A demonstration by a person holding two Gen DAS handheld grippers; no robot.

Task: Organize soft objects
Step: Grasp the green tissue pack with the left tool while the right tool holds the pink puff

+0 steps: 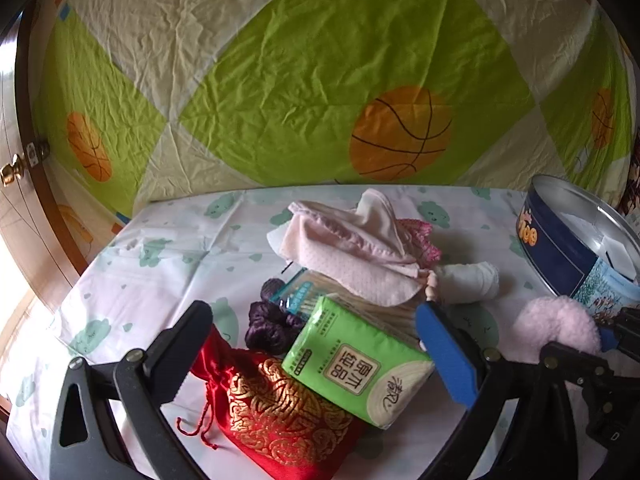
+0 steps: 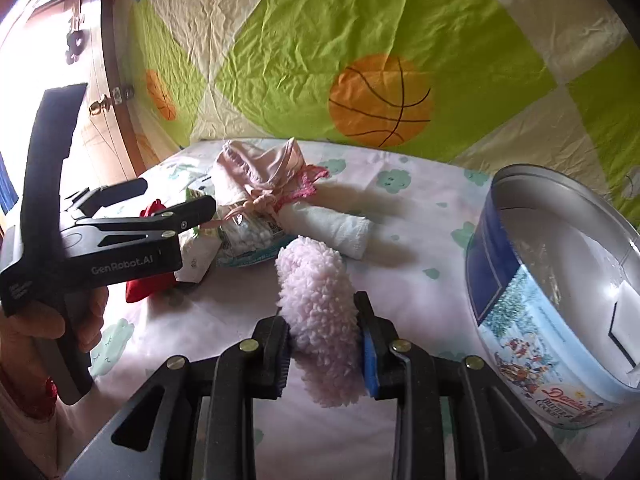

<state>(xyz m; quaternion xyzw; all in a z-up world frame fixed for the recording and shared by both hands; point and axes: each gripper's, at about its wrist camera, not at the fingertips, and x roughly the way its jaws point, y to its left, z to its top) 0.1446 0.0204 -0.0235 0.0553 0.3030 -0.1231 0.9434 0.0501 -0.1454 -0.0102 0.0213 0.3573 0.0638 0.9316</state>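
Note:
My right gripper (image 2: 324, 350) is shut on a fluffy pale-pink puff (image 2: 320, 320), which its pads squeeze from both sides just above the bedsheet. The same puff (image 1: 556, 328) shows at the right edge of the left wrist view. My left gripper (image 1: 316, 340) is open, its fingers straddling a green tissue pack (image 1: 356, 360) that leans on a red and gold drawstring pouch (image 1: 272, 400); neither pad touches them. Behind lie a dark purple scrunchie (image 1: 268, 320), a cotton swab pack (image 1: 304, 292), a pink cloth (image 1: 360, 240) and a white rolled cloth (image 1: 472, 276).
An open round blue cookie tin (image 2: 560, 300) stands on the right of the sheet, with something white and flat inside. A green and cream quilt with basketballs (image 1: 320, 80) rises behind the pile. A wooden door with a brass knob (image 1: 12, 172) is on the left.

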